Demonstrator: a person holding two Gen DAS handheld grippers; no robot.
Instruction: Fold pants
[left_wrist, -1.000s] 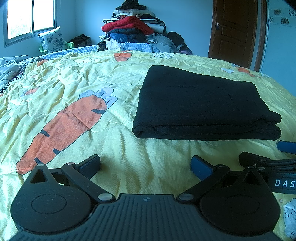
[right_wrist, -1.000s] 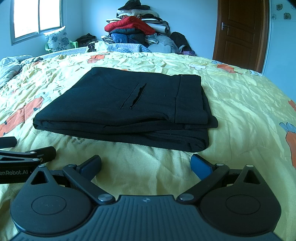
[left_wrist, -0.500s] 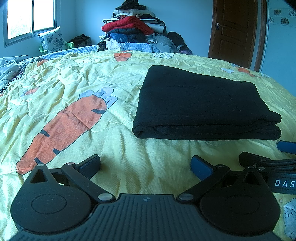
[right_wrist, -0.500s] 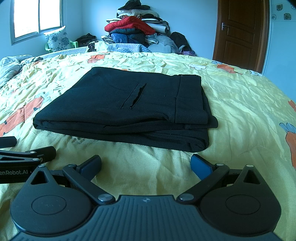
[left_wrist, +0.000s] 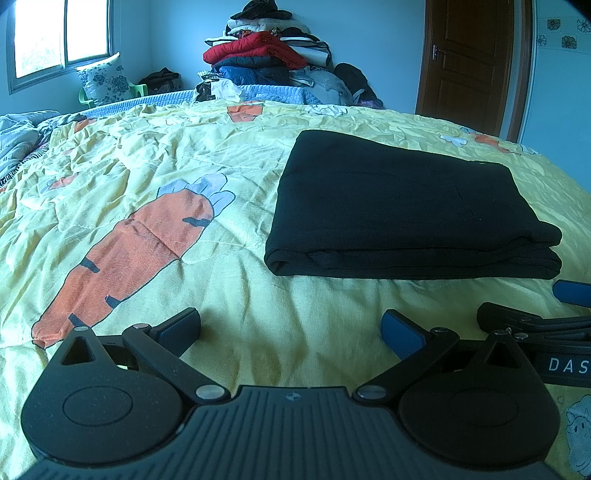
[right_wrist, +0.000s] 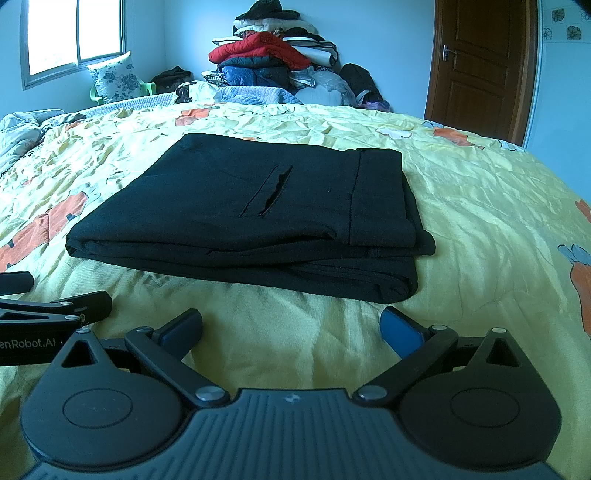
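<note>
Nothing has moved: our left gripper and right gripper stay spread wide, empty, above the yellow carrot-print bed; folded black pants lie ahead, clothes pile by the blue wall.

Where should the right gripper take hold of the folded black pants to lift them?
Probably the near right corner of the black pants, from the near side along the bedspread. The stacked layers end there in a thick edge facing the open right gripper.
</note>
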